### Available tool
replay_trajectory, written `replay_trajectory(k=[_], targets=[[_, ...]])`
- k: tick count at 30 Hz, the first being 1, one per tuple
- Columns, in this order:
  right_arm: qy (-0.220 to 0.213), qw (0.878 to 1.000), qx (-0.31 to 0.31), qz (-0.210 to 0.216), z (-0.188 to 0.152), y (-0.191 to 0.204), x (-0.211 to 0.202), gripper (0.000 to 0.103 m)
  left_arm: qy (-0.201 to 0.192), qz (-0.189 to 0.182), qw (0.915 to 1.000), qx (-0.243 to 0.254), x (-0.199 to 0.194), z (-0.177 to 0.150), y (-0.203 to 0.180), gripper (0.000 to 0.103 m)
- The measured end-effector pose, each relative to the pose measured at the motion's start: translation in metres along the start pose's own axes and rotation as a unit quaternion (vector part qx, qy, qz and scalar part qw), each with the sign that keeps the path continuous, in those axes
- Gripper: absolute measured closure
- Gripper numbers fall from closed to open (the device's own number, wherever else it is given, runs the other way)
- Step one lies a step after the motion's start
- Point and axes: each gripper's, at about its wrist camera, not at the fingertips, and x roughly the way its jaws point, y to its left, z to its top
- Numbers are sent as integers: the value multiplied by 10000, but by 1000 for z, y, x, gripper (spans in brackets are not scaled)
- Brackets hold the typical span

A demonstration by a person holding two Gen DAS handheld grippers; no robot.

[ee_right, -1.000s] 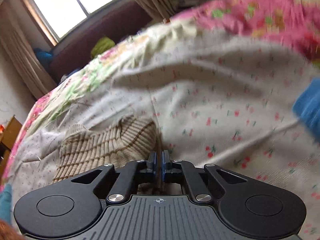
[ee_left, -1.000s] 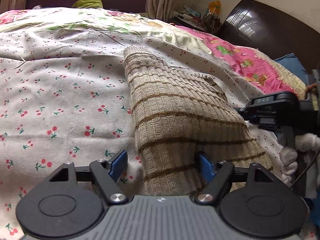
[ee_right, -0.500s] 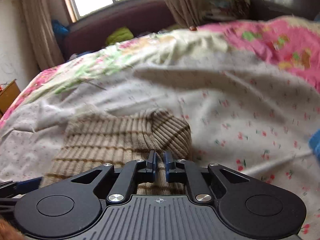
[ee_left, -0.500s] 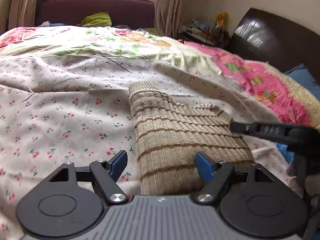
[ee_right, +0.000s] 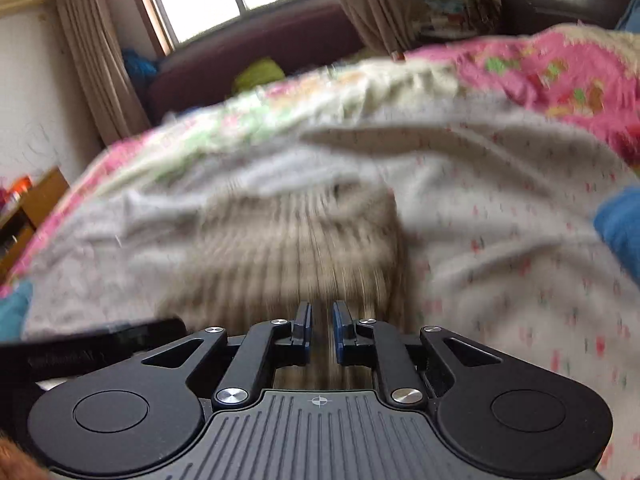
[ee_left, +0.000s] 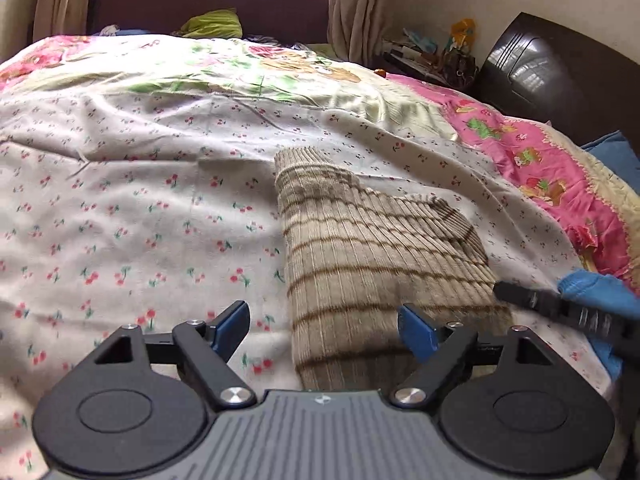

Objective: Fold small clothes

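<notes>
Lying folded on our cherry-print sheet (ee_left: pixel 120 240), the striped knit garment (ee_left: pixel 372 264) carries no legible label. We hold the left gripper (ee_left: pixel 324 326) spread wide over its near edge; right gripper (ee_right: pixel 322 324) slightly parted, gripping nothing.

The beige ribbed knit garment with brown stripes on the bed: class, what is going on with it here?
A person with a handheld gripper in each hand is folding the beige ribbed knit garment with brown stripes, which lies on the white cherry-print bedsheet. The left gripper is wide open over the garment's near end, gripping nothing. The right gripper points at the garment with a narrow gap between its fingers; that view is blurred.
</notes>
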Motion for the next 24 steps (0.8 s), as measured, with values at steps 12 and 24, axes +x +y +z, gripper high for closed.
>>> replay_trajectory(k=[12, 24], targets=[[186, 9996, -21, -229, -23, 4, -35, 84, 619, 81, 9975, 332, -14, -43, -23, 11], [177, 9992, 81, -363, -45, 0, -66, 81, 573, 76, 9977, 359, -39, -54, -34, 11]])
